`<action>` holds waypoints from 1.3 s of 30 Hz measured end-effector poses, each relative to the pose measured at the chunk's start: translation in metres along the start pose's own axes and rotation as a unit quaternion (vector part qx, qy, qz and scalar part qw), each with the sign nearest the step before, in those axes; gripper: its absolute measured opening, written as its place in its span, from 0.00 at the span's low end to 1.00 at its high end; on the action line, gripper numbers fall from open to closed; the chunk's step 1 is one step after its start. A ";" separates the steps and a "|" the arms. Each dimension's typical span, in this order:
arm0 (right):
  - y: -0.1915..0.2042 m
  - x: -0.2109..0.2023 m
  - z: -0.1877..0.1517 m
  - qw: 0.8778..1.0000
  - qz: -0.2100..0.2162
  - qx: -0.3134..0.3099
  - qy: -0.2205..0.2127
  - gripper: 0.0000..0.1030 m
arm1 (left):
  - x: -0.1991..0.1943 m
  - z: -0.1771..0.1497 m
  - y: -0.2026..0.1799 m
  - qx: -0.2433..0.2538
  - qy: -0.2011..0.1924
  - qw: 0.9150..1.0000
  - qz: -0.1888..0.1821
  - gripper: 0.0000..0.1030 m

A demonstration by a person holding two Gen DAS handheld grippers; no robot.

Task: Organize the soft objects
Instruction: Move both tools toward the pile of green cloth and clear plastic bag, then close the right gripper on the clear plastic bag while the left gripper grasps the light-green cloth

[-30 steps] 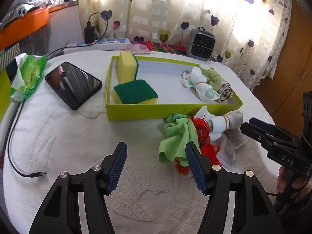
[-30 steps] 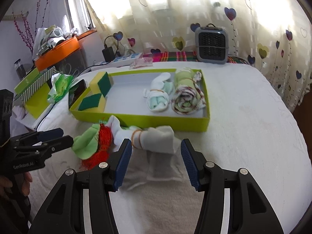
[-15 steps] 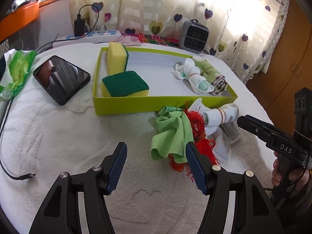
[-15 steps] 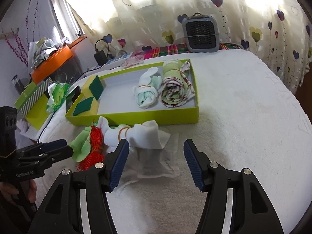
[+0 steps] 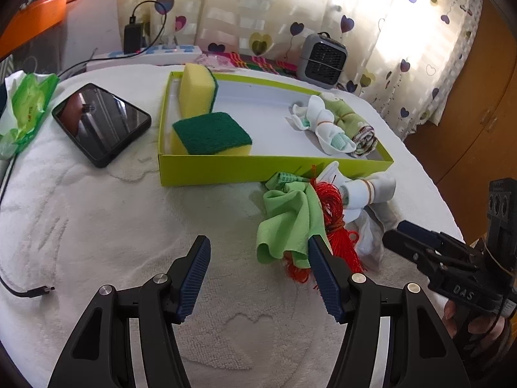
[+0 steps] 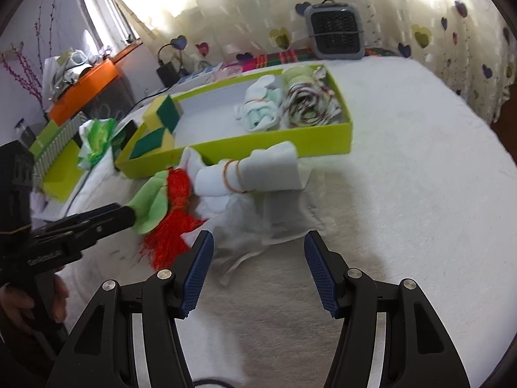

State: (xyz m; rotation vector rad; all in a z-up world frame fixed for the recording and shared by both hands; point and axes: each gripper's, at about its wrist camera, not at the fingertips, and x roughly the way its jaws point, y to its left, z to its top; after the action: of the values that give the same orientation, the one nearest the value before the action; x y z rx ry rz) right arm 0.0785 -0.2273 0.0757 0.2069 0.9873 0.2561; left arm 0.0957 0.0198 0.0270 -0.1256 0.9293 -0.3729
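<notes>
I see both grippers, left (image 5: 258, 278) and right (image 6: 257, 273), with jaws wide and empty. The cloth pile (image 5: 290, 223) lies centre-right, just below the tray (image 5: 226, 169) holding 2 sponges (image 5: 211, 132).

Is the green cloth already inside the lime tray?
No, the green cloth lies on the white towel outside the lime tray's front wall, bunched beside the red string bundle.

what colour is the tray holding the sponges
Lime green tray, with a pale grey floor; clearest in the left wrist view.
</notes>
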 end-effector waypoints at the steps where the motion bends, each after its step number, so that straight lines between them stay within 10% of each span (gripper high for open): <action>1: -0.002 -0.001 0.001 1.000 -0.007 0.003 -0.004 0.58 | 0.000 0.000 0.000 0.000 -0.001 1.000 -0.001 0.60; 21: -0.010 0.023 0.021 0.999 -0.043 -0.031 0.008 0.57 | 0.009 0.008 -0.005 0.019 0.014 1.000 0.003 0.60; 39: -0.020 0.015 0.020 0.999 -0.050 -0.022 0.001 0.17 | 0.023 0.018 -0.007 0.019 0.029 0.999 0.001 0.57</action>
State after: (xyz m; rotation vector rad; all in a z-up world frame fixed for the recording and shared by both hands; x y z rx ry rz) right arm 0.1053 -0.2430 0.0689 0.1160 0.9891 0.1870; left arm 0.1207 0.0034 0.0219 -0.0787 0.9796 -0.3939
